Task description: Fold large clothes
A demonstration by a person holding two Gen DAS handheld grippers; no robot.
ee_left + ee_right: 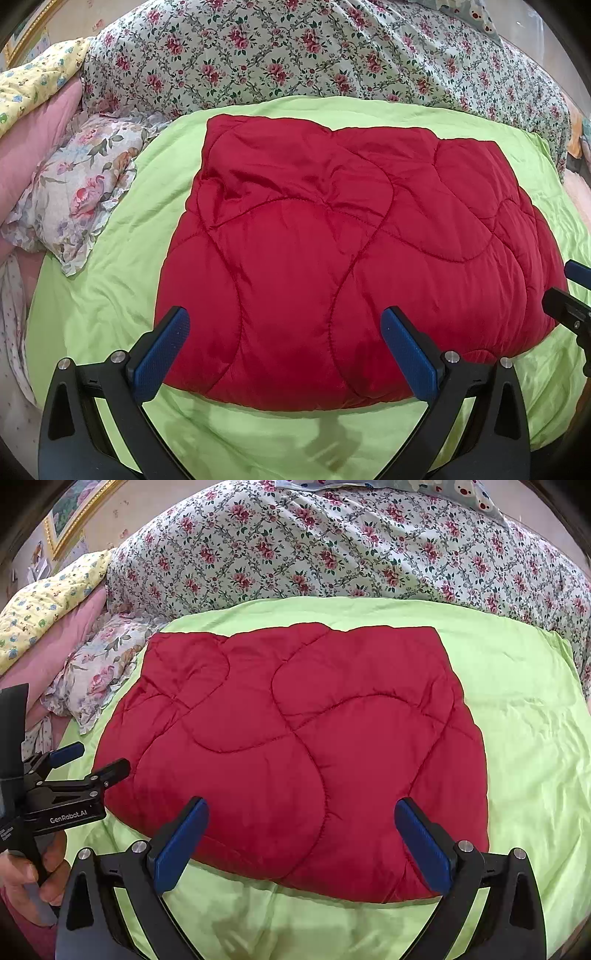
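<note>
A red quilted padded garment (332, 251) lies folded into a thick rectangle on a light green sheet (110, 295); it also shows in the right wrist view (295, 746). My left gripper (284, 321) is open and empty, hovering over the garment's near edge. My right gripper (301, 812) is open and empty too, also above the near edge. The left gripper shows at the left of the right wrist view (92, 760), held by a hand. Part of the right gripper shows at the right edge of the left wrist view (569, 291).
A floral duvet (295, 51) is heaped along the back. A flowered pillow (77, 195) and a pink pillow (33, 147) lie at the left, with a yellow printed cloth (33, 85) above. A framed picture (74, 509) hangs at the upper left.
</note>
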